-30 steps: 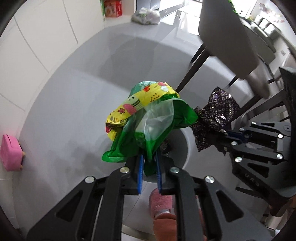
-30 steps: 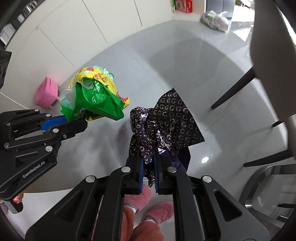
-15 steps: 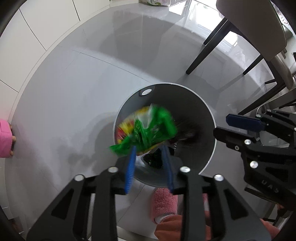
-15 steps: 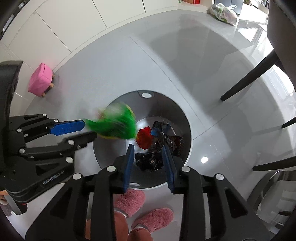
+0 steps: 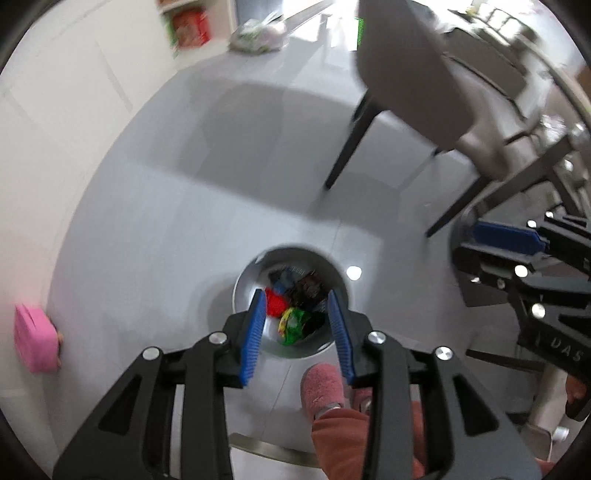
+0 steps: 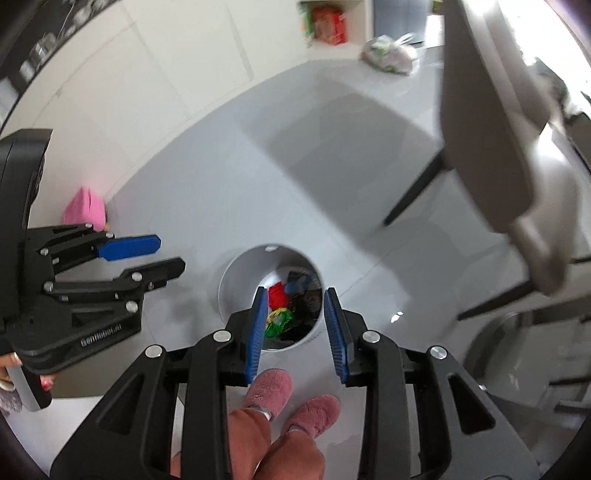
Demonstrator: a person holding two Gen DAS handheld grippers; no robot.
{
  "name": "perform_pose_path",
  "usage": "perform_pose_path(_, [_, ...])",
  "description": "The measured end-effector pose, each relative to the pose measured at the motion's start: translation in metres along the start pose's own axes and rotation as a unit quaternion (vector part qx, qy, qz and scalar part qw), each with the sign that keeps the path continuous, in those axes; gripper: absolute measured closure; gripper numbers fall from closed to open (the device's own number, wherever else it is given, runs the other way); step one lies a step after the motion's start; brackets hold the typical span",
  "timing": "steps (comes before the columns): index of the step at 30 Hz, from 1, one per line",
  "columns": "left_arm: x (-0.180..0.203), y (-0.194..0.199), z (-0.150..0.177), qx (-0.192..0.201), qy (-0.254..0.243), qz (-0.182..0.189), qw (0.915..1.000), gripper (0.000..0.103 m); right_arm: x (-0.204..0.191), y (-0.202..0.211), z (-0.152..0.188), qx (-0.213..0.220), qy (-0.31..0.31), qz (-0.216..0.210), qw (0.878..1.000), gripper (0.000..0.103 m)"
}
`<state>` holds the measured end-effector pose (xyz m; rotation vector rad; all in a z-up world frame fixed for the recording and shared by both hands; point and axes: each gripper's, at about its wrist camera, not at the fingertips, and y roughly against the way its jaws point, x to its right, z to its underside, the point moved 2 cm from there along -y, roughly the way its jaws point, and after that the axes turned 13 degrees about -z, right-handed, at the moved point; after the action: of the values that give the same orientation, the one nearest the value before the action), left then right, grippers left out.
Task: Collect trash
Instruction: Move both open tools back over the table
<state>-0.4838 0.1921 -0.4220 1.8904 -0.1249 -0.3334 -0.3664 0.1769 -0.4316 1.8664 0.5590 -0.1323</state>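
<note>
A round grey trash bin (image 5: pixel 243 284) stands on the floor below both grippers; it also shows in the right wrist view (image 6: pixel 236 273). Inside lie a green and yellow wrapper (image 5: pixel 293 325), a red piece (image 5: pixel 275 302) and a dark wrapper (image 5: pixel 308 290). In the right wrist view the green wrapper (image 6: pixel 279 321) and red piece (image 6: pixel 277 294) lie in the bin too. My left gripper (image 5: pixel 296 299) is open and empty, high above the bin. My right gripper (image 6: pixel 295 295) is open and empty, also above it.
A grey chair (image 5: pixel 417 74) with black legs stands to the right on the grey tiled floor. A pink stool (image 5: pixel 33 343) sits by the white wall at left. A filled plastic bag (image 5: pixel 258 33) lies far back. The person's pink slippers (image 6: pixel 273 387) are just below the bin.
Both grippers opened and dropped their wrappers into the bin. Both have since risen well above it, so the bin looks smaller.
</note>
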Motion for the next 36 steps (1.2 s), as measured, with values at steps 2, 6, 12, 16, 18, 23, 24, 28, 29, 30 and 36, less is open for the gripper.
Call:
perform_pose_path(2, [0.014,0.042,-0.022,0.019,-0.027,0.012,0.9994,0.062,0.001,0.045,-0.001,0.020,-0.021,0.016,0.999,0.073])
perform_pose_path(6, [0.056,0.120,-0.061,0.075,-0.085,0.052,0.9922,0.040,0.009,0.138,0.008,0.072,-0.080,0.058,0.993,0.072])
perform_pose_path(12, [0.144,0.200,-0.085,0.132,-0.198,0.124,0.9632,0.040,0.037,0.261,0.055,0.156,-0.193,0.148,0.957,0.071])
perform_pose_path(16, [0.215,0.239,-0.083,0.160,-0.285,0.164,0.9306,0.040,0.060,0.325,0.100,0.205,-0.271,0.201,0.919,0.071])
perform_pose_path(18, [0.247,0.256,-0.078,0.171,-0.320,0.178,0.9148,0.040,0.072,0.352,0.127,0.223,-0.304,0.226,0.898,0.071])
perform_pose_path(23, [0.336,0.293,-0.055,0.182,-0.381,0.214,0.8809,0.040,0.098,0.410,0.204,0.259,-0.373,0.275,0.847,0.071])
perform_pose_path(24, [0.353,0.298,-0.052,0.185,-0.389,0.219,0.8757,0.040,0.105,0.422,0.222,0.266,-0.385,0.282,0.838,0.071])
perform_pose_path(28, [0.425,0.318,-0.033,0.186,-0.399,0.231,0.8675,0.040,0.134,0.462,0.270,0.273,-0.403,0.295,0.822,0.071])
perform_pose_path(29, [0.441,0.324,-0.028,0.183,-0.396,0.237,0.8683,0.040,0.144,0.473,0.281,0.275,-0.403,0.296,0.821,0.071])
perform_pose_path(30, [0.458,0.329,-0.024,0.180,-0.392,0.242,0.8690,0.040,0.151,0.484,0.291,0.277,-0.402,0.299,0.820,0.071])
perform_pose_path(36, [0.534,0.353,-0.006,0.182,-0.382,0.248,0.8715,0.040,0.205,0.533,0.337,0.272,-0.391,0.309,0.824,0.071])
